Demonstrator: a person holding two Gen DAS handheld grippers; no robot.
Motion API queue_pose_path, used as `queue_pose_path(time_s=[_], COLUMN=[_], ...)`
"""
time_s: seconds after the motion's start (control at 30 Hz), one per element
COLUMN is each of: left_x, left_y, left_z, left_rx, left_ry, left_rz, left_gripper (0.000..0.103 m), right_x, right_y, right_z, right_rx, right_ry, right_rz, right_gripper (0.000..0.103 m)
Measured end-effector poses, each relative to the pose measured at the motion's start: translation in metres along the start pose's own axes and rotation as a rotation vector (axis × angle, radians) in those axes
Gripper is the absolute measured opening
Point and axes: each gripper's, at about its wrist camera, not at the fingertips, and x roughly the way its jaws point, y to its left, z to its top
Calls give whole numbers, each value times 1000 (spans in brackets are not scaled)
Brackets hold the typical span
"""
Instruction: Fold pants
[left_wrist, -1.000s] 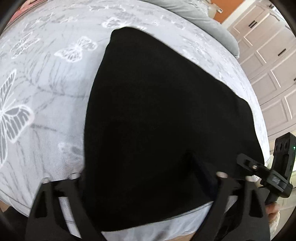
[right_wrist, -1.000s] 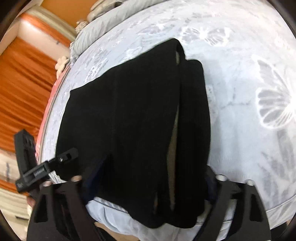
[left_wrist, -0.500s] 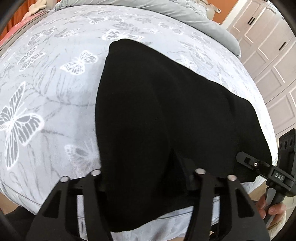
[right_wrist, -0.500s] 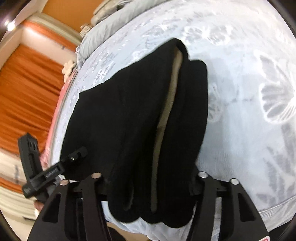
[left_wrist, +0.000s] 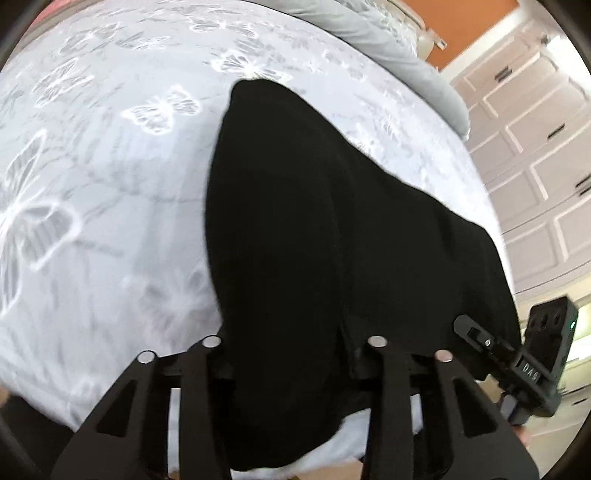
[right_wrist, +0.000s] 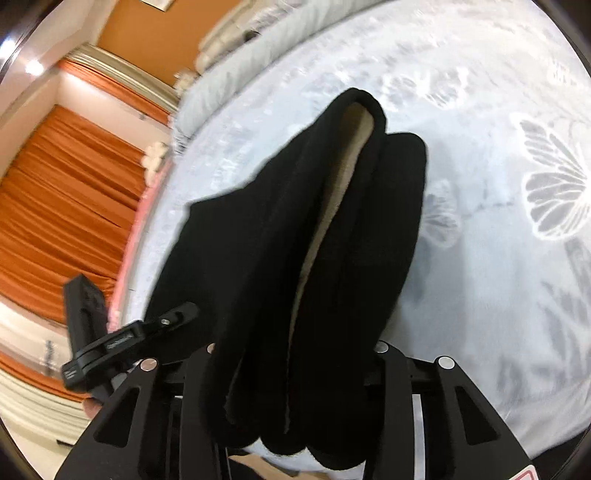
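With both your left gripper (left_wrist: 291, 345) and right gripper (right_wrist: 295, 354) closing on the black fleece pants' (left_wrist: 332, 240) near edge, the lengthwise fold looks done, the crosswise fold remaining.

Matt black cloth pants (left_wrist: 332, 240)

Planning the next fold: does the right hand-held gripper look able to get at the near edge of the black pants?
Probably yes: the right hand-held gripper is closing with the pants bunched between its fingers, and nothing on the bedspread blocks it.

Each hand-held gripper (left_wrist: 295, 347) (right_wrist: 295, 354) has 2 matte-black triangular fingers with silver round studs.
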Motion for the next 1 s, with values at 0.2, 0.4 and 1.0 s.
queue_pose_path(time_s=[0.2,0.4,1.0], left_x=[-72,-130,-316], left_y=[-17,-28,-185], left_z=[-46,-85,35], left_rx=[80,175,473], left_ry=[21,92,-521], left_rz=[0,0,-86], left_gripper=[31,31,31], right_x=[-54,-99,-232], right_y=[31,47,224], right_z=[-43,-87,49], right_rx=[-76,-96,-505], right_ry=[5,81,-416], right_rz=[65,101,180], right_gripper=[35,35,35])
